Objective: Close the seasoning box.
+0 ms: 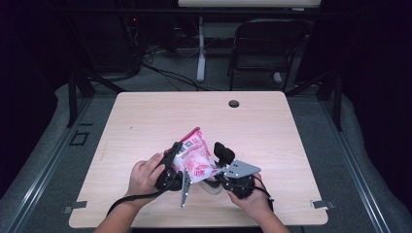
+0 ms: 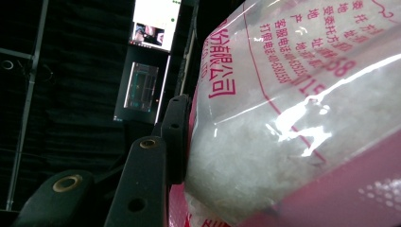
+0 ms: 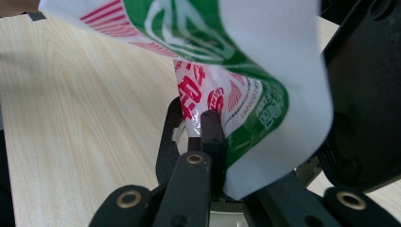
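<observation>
A pink and white plastic bag (image 1: pixel 194 156) with red print is held up over the table's near middle, between both grippers. My left gripper (image 1: pixel 176 154) is shut on its left side; one finger (image 2: pixel 176 132) presses into the clear part of the bag (image 2: pixel 283 118), which holds white stuff, and the bag hides the other finger. My right gripper (image 1: pixel 219 162) is shut on the right side. Up close, the right gripper (image 3: pixel 218 138) pinches the white and green edge of the bag (image 3: pixel 246 71). A hand holds each gripper near the front edge.
The light wooden table (image 1: pixel 145 121) has a cable hole (image 1: pixel 234 103) at its far middle and tape marks at the front corners. A dark chair (image 1: pixel 267 43) stands behind it. A black gripper part (image 3: pixel 364 94) sits close on the right in the right gripper view.
</observation>
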{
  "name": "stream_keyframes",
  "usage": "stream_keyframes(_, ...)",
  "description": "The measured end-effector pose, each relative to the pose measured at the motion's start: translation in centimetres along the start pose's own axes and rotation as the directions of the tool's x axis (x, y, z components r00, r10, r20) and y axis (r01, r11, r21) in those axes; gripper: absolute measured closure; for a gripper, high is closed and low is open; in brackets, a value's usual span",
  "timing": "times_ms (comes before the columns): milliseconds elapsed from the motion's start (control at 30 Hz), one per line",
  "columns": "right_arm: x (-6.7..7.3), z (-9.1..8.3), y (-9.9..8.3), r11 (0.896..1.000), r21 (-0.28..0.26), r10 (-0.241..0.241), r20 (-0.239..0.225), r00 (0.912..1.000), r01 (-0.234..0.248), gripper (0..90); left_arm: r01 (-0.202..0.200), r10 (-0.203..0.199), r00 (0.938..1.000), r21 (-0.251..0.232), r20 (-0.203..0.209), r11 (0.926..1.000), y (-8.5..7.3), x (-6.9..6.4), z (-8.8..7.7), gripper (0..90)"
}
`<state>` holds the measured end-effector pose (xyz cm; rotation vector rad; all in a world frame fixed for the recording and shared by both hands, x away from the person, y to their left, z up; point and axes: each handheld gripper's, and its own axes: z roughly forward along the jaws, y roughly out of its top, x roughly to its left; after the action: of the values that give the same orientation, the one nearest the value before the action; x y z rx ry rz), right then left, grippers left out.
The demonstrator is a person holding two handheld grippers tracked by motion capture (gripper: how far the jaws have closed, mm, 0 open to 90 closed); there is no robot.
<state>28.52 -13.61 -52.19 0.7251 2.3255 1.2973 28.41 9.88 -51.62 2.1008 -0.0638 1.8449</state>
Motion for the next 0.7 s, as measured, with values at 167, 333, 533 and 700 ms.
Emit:
stream_keyframes(167,-0.03,-0.01,0.00,1.000,-0.001,0.000,0.003,1.0000,0.000,89.7,-0.004,0.004,1.0000,0.002,-0.001,1.0000,0.10,0.00,-0.12,66.1)
stream_keyframes(333,-0.06,0.03,-0.01,1.000,-0.001,0.000,0.004,1.0000,0.000,89.7,-0.009,0.009,0.9999,-0.007,-0.009,0.9999,0.14,0.03,-0.12,66.0)
stream_keyframes(533,-0.08,-0.05,-0.01,1.000,-0.003,0.000,0.009,1.0000,0.000,89.6,-0.013,0.013,0.9999,-0.011,-0.011,0.9999,0.17,0.07,-0.13,65.9)
stream_keyframes(700,-0.05,-0.07,0.00,1.000,-0.005,0.001,0.010,1.0000,-0.001,89.6,-0.015,0.014,0.9998,-0.010,-0.013,0.9998,0.19,0.13,-0.17,65.9)
